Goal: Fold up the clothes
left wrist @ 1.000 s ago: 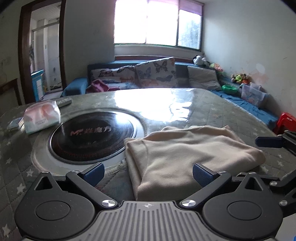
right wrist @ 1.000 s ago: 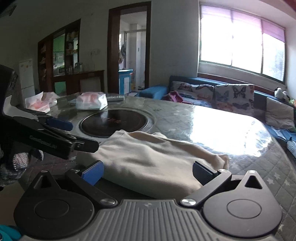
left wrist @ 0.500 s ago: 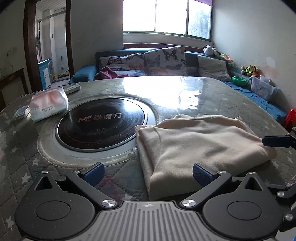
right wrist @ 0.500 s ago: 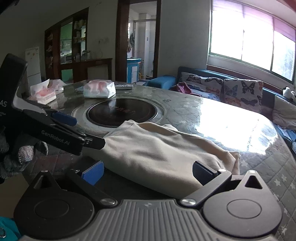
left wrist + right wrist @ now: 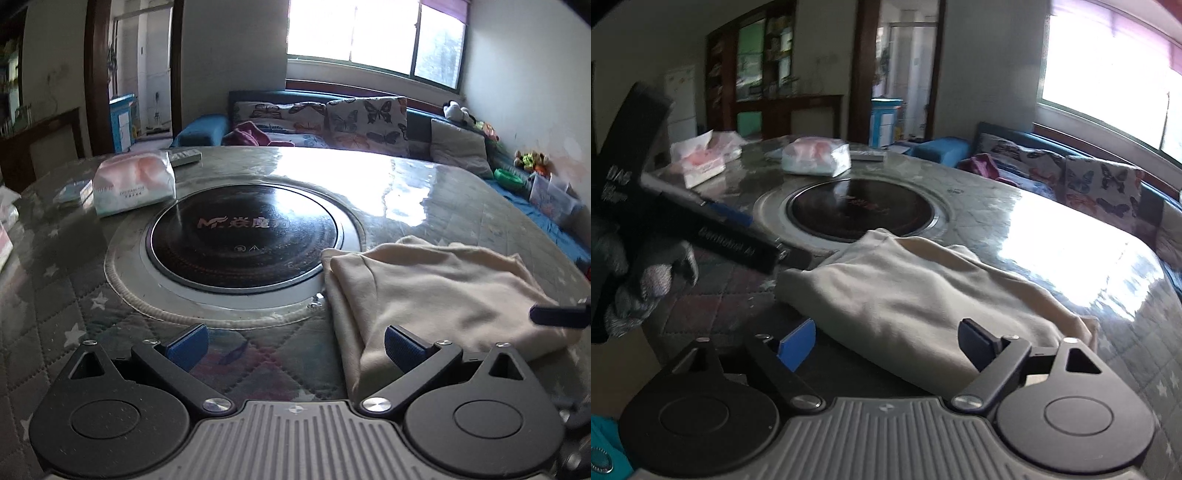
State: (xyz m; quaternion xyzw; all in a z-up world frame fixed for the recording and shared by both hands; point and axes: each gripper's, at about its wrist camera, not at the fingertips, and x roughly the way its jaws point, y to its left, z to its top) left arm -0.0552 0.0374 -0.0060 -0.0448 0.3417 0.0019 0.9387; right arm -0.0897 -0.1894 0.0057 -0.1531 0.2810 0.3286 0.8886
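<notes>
A folded cream garment [image 5: 443, 291] lies on the quilted round table [image 5: 66, 302], just right of the black cooktop disc. My left gripper [image 5: 295, 343] is open at the garment's near left corner; its right fingertip sits over the cloth edge and its left one over bare quilt. In the right wrist view the same garment [image 5: 916, 299] spreads ahead. My right gripper [image 5: 886, 343] straddles its near edge, jaws closing, and the pads do not press on the cloth. A gloved hand [image 5: 646, 280] holds the left gripper [image 5: 738, 243] at the garment's left end.
A black induction cooktop [image 5: 243, 240] is set into the table's middle. Tissue packs [image 5: 133, 184] and a remote [image 5: 184, 157] lie behind it to the left. A sofa with butterfly cushions [image 5: 365, 122] runs under the window. The right gripper's finger [image 5: 557, 315] juts in at the right edge.
The left gripper has slid left, so the garment now sits further right in its view. The right gripper's fingers have drawn a little closer together. The garment has not moved.
</notes>
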